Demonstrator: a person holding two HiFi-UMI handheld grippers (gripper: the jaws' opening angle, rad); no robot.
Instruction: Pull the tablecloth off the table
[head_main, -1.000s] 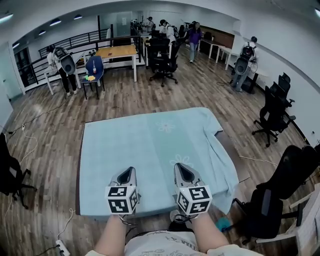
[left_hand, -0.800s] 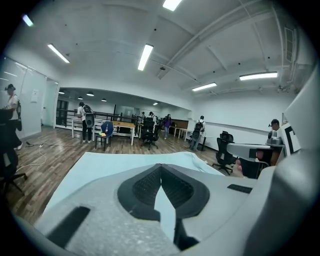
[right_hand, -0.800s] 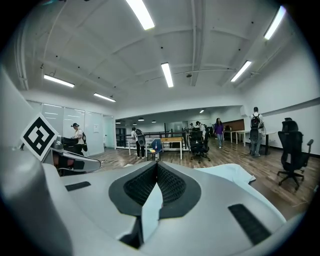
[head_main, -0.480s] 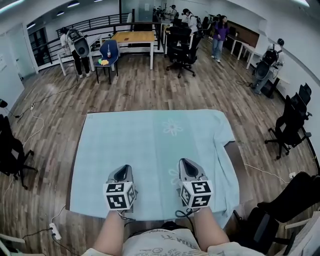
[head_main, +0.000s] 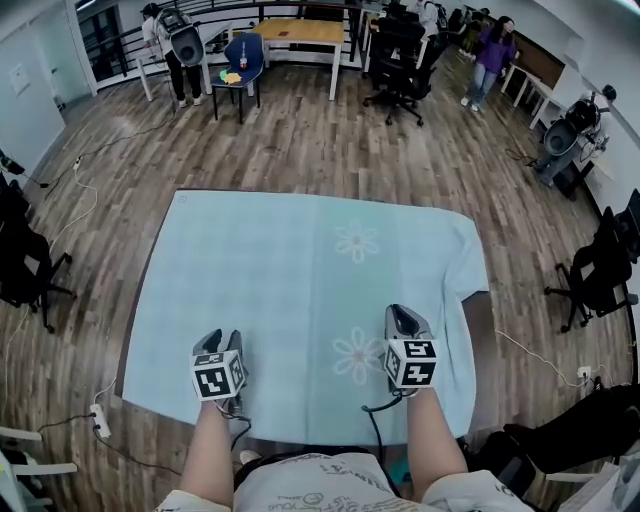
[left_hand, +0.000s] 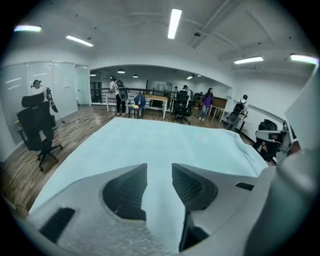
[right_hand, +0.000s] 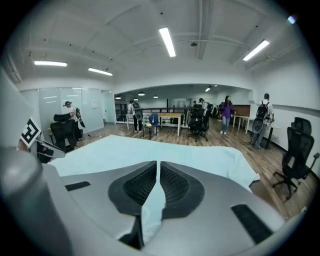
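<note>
The left gripper (head_main: 220, 340) is hovering low over the near left part of the tablecloth (head_main: 300, 290), in the lower left of the head view. Its jaws have just been opening and are standing well apart in the left gripper view (left_hand: 160, 167). Nothing is being pinched between them; the pale blue cloth is only showing through the gap. The right gripper (head_main: 403, 313) is sitting at the lower right, just beside a printed flower (head_main: 358, 355). In the right gripper view (right_hand: 157, 165) its pads are pressing almost together, leaving a thin slit where the cloth is showing beyond, and they are gripping nothing.

The tablecloth is lying spread and mostly flat across the table (head_main: 481, 345), filling the middle of the head view. A second flower print (head_main: 357, 241) is sitting nearer the far edge. On the right side the cloth is drooping over the edge, and a bare brown strip of tabletop is showing beside it.

Around the table a wood-plank floor (head_main: 300, 140) is stretching out. Black office chairs are standing at the left edge (head_main: 25, 265) and the right edge (head_main: 600, 275). At the top of the frame a wooden-topped desk (head_main: 300, 30) is standing beside a blue chair (head_main: 243, 55), and a person in a purple top (head_main: 490, 45) is standing at the upper right. A power strip (head_main: 97, 420) is lying on the floor at the lower left.
</note>
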